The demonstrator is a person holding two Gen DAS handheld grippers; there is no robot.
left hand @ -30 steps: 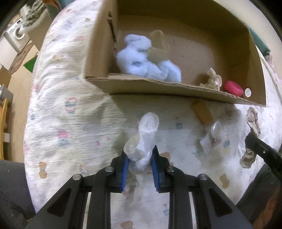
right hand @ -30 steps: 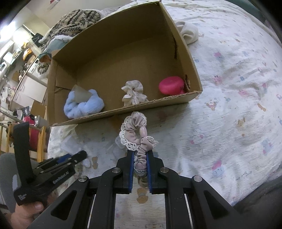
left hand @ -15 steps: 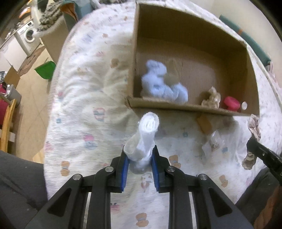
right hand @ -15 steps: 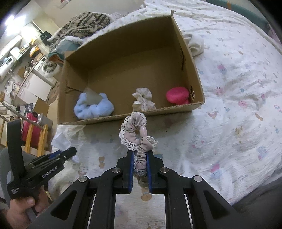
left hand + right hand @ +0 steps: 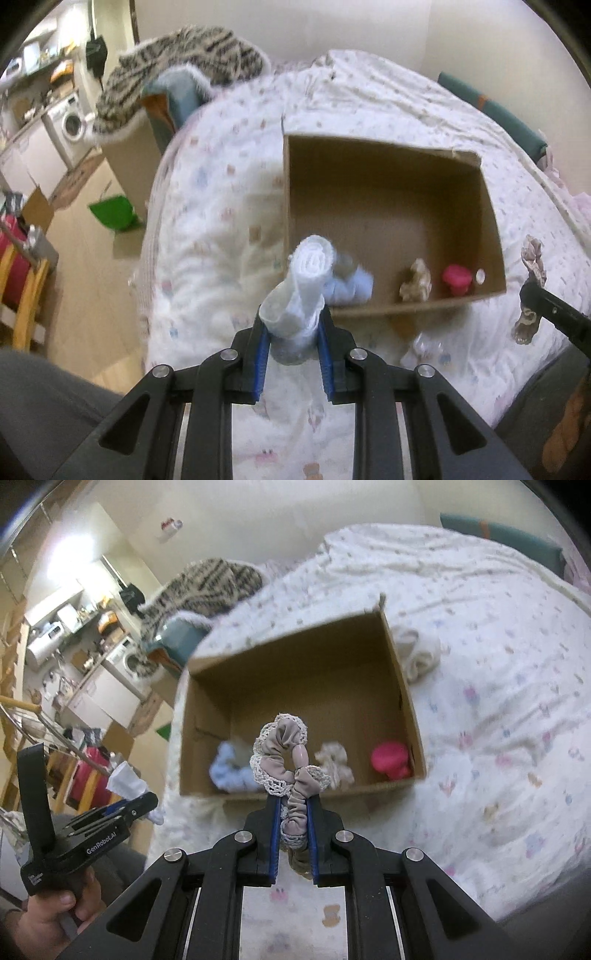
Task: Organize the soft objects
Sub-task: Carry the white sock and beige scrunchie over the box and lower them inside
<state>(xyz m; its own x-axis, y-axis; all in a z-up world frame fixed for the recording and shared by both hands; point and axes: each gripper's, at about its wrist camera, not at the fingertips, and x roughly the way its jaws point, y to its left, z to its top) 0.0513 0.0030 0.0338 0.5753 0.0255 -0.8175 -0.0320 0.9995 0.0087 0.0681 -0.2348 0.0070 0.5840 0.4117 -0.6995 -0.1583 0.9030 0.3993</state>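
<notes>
Left gripper (image 5: 291, 332) clamps a white rolled sock (image 5: 301, 291) at its base, frame centre. Right gripper (image 5: 293, 823) clamps a lace-edged scrunchie (image 5: 282, 760) by its gathered end. Both items look light and limp; hold them mid-bundle over the box (image 5: 388, 192).

The open brown box (image 5: 388, 192) was matt corrugated cardboard with raw-cut rims. It sat on a bed (image 5: 221, 206) covered in soft, crinkled white cloth with a faint pastel print. The rolled white sock (image 5: 303, 291) looked like ribbed knit cotton, clamped in the left claw (image 5: 293, 345), whose arms were matt black plastic with ridged blue pads (image 5: 261, 354) and shiny round metal bolts. The right claw (image 5: 293, 834), of the same make, pinched a mauve satin scrunchie (image 5: 284, 760), smooth and faintly glossy, edged in rough white crochet lace. At 12 o'clock beyond the box lay a coarse striped knit blanket (image 5: 184, 55).
</notes>
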